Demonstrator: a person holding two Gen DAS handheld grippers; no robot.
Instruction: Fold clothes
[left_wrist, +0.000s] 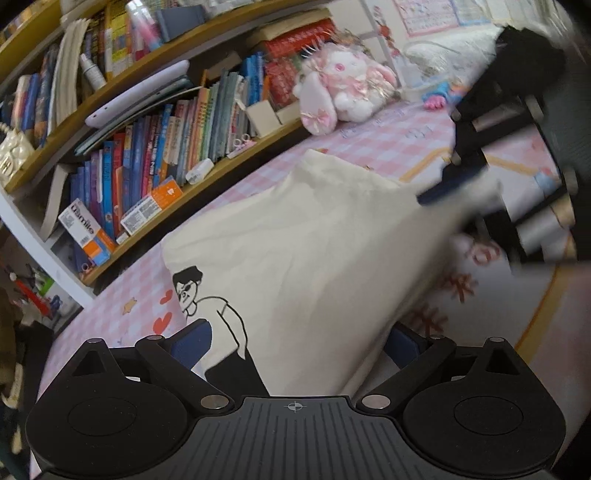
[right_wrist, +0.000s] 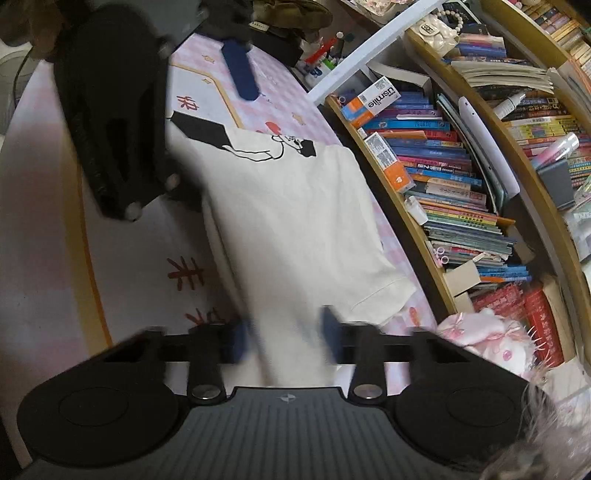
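A cream T-shirt (left_wrist: 325, 240) with a black cartoon figure lies on a pink checked sheet (left_wrist: 388, 144). My left gripper (left_wrist: 299, 341) is open wide at the printed end, with the cloth running between its blue fingers (left_wrist: 197, 341). In the right wrist view my right gripper (right_wrist: 286, 336) is at the sleeve end of the T-shirt (right_wrist: 295, 206). Its blurred fingers (right_wrist: 330, 332) stand apart with a strip of cloth between them. The left wrist view shows one of its fingers (left_wrist: 450, 186) at the far shirt edge, where the cloth looks raised.
A curved wooden bookshelf (left_wrist: 155, 155) packed with books runs along one side of the sheet. A pink and white plush rabbit (left_wrist: 343, 88) sits at its far end. Orange printed characters (right_wrist: 184, 277) mark the sheet beside the shirt.
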